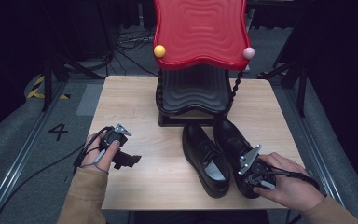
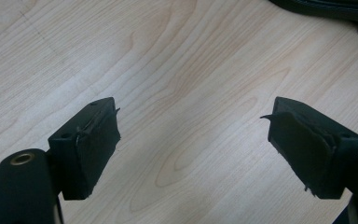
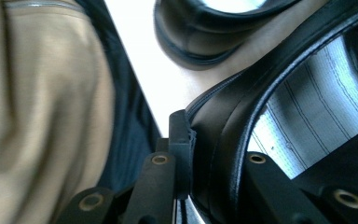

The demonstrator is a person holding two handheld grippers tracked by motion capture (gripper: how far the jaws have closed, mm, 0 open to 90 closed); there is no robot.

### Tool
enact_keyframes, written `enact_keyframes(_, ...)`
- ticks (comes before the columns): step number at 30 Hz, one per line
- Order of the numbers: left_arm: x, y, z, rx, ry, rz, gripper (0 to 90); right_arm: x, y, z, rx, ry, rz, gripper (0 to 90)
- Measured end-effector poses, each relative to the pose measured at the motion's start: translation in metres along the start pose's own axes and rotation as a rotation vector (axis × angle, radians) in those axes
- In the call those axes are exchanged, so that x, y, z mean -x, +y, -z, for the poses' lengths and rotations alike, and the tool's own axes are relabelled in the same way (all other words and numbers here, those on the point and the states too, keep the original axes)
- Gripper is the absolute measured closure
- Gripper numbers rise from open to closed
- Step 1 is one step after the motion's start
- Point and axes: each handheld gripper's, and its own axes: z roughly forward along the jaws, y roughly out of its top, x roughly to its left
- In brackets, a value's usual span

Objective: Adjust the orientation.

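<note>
- Wooden table [image 1: 144, 107], pale grain, seen from above; 2 black leather shoes stand side by side on its near right part, toes pointing away from the person.
- Right shoe [image 1: 233, 140]: its heel end sits at the right gripper [image 1: 251, 175]. In the right gripper view the jaws are drawn narrow and pinch the heel collar of this shoe [image 3: 223, 121], 1 jaw outside the rim, 1 inside over the pale lining.
- Right hand [image 1: 291, 182] wraps the gripper body near the table's front edge; tan sleeve [image 1: 328, 212] enters from the bottom right.
- Left shoe [image 1: 205, 156] stands just beside the right one, apart from both grippers; its grey insole shows. Whether the 2 shoes touch cannot be told.
- Left gripper [image 1: 133, 160] sits low over bare wood at the near left, well apart from the shoes. Its jaws stand wide (left gripper view: bare table [image 2: 182, 93] between the 2 pads, 1 pad [image 2: 93, 149] frayed at the edge).
- Left hand [image 1: 100, 149] holds that gripper; a cable [image 1: 37, 177] trails off the left edge to the floor.
- Behind the shoes, at the table's far middle: a stand with a black wavy shelf [image 1: 193, 91] below and a red wavy shelf [image 1: 200, 30] above; yellow ball [image 1: 159, 51] and pink ball [image 1: 248, 52] on the red shelf's front corners.
</note>
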Motion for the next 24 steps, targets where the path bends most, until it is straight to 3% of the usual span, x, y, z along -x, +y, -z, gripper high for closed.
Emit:
enact_keyframes(6, -0.002, -0.001, 0.000, 0.004, -0.001, 0.011, 16.7, 0.026, 0.008, -0.022, -0.017, 0.024, 0.002, 82.0)
enact_keyframes(10, -0.002, -0.001, 0.000, 0.000, -0.001, 0.004, 16.8, 0.037, 0.014, -0.036, -0.014, 0.026, 0.019, 81.7)
enact_keyframes(13, -0.002, -0.001, -0.001, 0.001, -0.002, 0.009, 16.8, 0.044, 0.020, -0.046, -0.028, 0.040, 0.003, 82.3)
enact_keyframes(19, -0.002, -0.001, -0.001, 0.000, -0.001, 0.009, 16.8, 0.037, 0.028, -0.053, -0.040, 0.032, 0.033, 81.6)
enact_keyframes(24, -0.002, -0.001, 0.000, -0.001, -0.003, 0.007, 16.7, 0.032, 0.028, -0.054, -0.018, 0.083, 0.017, 80.8)
